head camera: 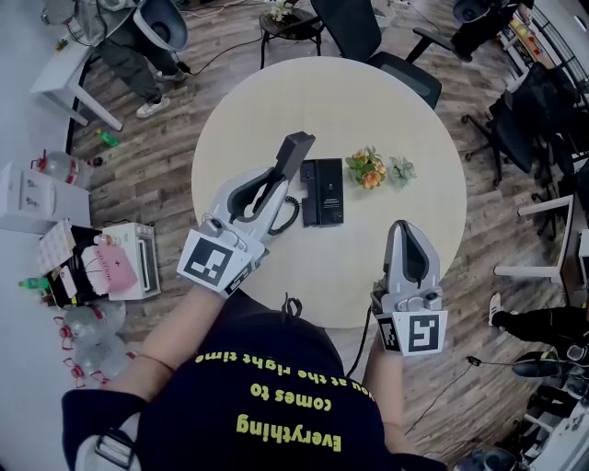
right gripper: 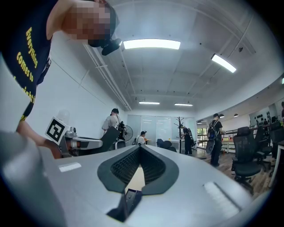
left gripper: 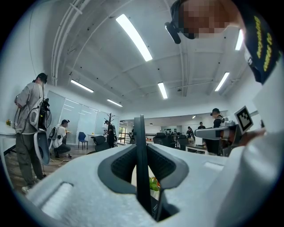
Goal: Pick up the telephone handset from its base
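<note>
Black telephone handset point(head camera: 296, 149) is clamped between the left gripper's point(head camera: 279, 177) jaws at frame centre, just left of its base point(head camera: 323, 193) on the round table point(head camera: 405, 120). The right gripper point(head camera: 402, 226), lower right, is closed on nothing.

Open-plan office, this one: a round table point(head camera: 241, 124) sits on a wood-plank floor point(head camera: 152, 170), with black swivel chairs point(head camera: 354, 28) at its far edge and more off to the right. Long strip lights point(left gripper: 133, 37) cross a high white ceiling. Glass partitions point(right gripper: 155, 126) line the back beside a coat stand point(right gripper: 179, 127), and people point(left gripper: 29, 128) stand around near a white desk point(head camera: 63, 81).
</note>
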### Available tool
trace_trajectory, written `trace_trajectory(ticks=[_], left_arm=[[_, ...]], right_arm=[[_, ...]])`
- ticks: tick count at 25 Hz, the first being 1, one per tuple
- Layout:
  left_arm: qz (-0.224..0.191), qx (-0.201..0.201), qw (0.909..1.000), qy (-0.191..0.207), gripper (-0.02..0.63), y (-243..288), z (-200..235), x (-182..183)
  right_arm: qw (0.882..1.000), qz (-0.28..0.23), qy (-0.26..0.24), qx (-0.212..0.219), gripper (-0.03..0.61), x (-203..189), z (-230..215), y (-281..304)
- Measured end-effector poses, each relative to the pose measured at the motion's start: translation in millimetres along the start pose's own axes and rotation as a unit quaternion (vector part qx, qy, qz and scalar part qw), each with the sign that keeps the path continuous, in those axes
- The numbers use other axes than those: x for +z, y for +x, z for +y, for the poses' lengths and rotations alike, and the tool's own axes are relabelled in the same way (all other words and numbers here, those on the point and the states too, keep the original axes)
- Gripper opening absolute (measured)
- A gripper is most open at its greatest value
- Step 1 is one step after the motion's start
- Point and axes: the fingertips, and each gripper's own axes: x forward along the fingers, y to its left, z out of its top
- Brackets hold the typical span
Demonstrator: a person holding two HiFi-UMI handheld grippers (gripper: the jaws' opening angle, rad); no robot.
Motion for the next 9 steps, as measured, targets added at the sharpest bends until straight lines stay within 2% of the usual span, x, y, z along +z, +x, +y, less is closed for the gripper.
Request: trace_trajectory(ticks=[9], left_arm=[[0.002, -0.002, 1.0, -0.003, 0.078, 1.7, -3.8, -3.8]], right_arm=[[1.0, -0.003, 0.002, -0.004, 0.012, -1.3, -3.6, -3.3]])
